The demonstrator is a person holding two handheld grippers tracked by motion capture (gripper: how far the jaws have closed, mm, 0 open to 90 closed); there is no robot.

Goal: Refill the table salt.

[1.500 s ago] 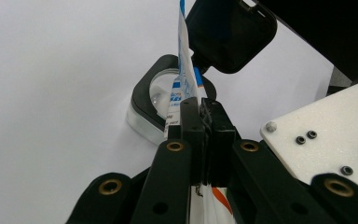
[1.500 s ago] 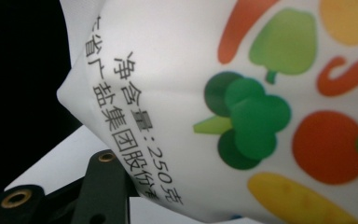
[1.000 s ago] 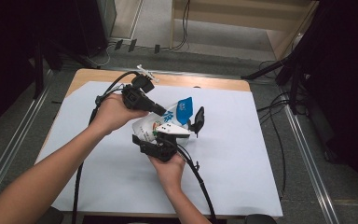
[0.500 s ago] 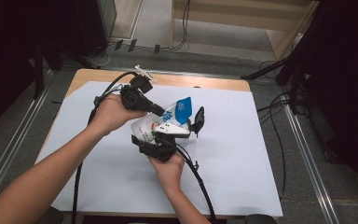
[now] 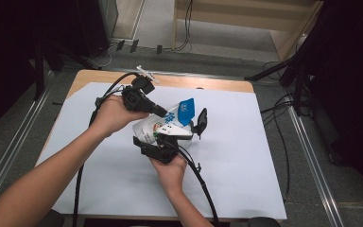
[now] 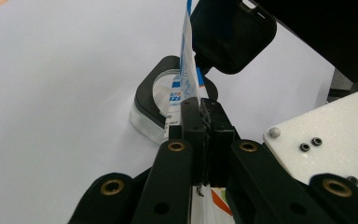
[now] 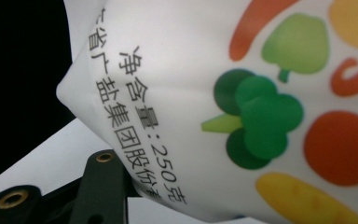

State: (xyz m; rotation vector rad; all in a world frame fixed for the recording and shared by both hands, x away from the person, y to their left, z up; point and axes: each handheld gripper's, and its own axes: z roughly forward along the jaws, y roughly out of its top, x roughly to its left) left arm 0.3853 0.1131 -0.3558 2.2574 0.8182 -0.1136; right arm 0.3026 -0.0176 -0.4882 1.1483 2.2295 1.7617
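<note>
The pouch (image 5: 163, 124), a white plastic bag with a blue top corner, hung above the middle of the white sheet (image 5: 246, 156) that covered the table, held up between my two grippers. In the high view it sat just under my left gripper (image 5: 159, 111) and just above my right gripper (image 5: 170, 138), with a small black-rimmed holder (image 5: 200, 123) just beside its blue corner.

My left gripper view gave what the high view could not: the two black jaws were pressed together on the thin edge of the pouch (image 6: 186, 88), which stood up between them like a blade. Beyond the pouch lay the holder (image 6: 154, 103), a black ring over a clear base, resting on the sheet, and a black block of the other gripper hung just past the pouch's edge.

My right gripper view pressed right against the pouch's face (image 7: 242, 93): printed vegetables, a broccoli, a carrot, a red round shape, and a line of black characters with the figure 250. One black jaw showed below the pouch, touching its underside. From the high view, the right gripper had hold of the pouch's lower part.
</note>
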